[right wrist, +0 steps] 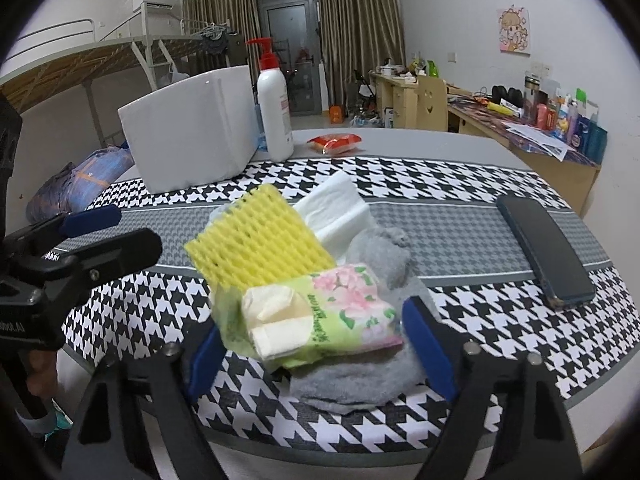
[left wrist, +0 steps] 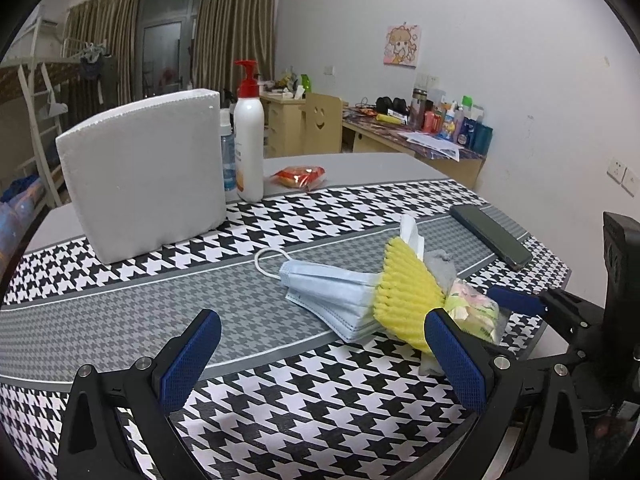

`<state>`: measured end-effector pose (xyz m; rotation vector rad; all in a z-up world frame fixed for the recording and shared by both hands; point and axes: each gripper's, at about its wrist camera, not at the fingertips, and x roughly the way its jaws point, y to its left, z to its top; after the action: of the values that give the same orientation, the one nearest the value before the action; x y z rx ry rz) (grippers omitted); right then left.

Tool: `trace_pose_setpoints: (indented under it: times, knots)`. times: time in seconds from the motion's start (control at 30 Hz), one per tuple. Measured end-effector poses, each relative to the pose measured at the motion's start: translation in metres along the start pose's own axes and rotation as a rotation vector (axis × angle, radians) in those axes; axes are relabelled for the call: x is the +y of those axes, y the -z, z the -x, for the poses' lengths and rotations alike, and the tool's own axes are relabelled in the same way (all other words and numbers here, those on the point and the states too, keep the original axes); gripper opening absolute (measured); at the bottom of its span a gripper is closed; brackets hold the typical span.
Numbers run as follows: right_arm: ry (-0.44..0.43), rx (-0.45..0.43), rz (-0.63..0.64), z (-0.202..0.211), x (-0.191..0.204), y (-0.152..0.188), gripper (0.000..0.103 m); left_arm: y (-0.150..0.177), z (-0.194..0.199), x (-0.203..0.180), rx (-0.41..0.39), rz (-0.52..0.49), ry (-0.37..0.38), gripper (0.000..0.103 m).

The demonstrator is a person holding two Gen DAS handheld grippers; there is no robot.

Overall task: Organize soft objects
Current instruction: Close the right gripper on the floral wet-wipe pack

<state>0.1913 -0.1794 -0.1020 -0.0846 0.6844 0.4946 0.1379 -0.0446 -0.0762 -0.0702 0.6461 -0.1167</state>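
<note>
While the left gripper (left wrist: 320,354) hangs open near the face masks (left wrist: 332,294), the right gripper (right wrist: 322,344) straddles the tissue pack (right wrist: 320,312) atop the near pile, apparently clamping it, so lifting seems next.

And we're in a dorm-style bedroom: a metal loft bed (right wrist: 92,56) with ladder on the left, curtains (right wrist: 352,20) over a balcony door, a wooden study desk (left wrist: 416,140) crowded with toiletries, and a cartoon poster (left wrist: 403,45) on the wall.
</note>
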Motion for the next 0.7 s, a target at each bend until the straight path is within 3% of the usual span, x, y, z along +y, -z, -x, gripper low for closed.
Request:
trace_pose_setpoints:
  times: [0.17,0.5,0.7]
  knots:
    - [-0.010,-0.003,0.007,0.003,-0.001,0.001,0.073,0.001,-0.003,-0.004,0.005,-0.008,0.012,0.102]
    - [-0.026,0.031,-0.007,-0.003,-0.005,0.004,0.074,0.003,-0.004,-0.008,0.011,-0.010,0.025,0.102]
    - [-0.042,0.009,-0.019,0.006,-0.010,0.003,0.064,0.002,-0.004,-0.012,0.010,-0.017,0.042,0.102]
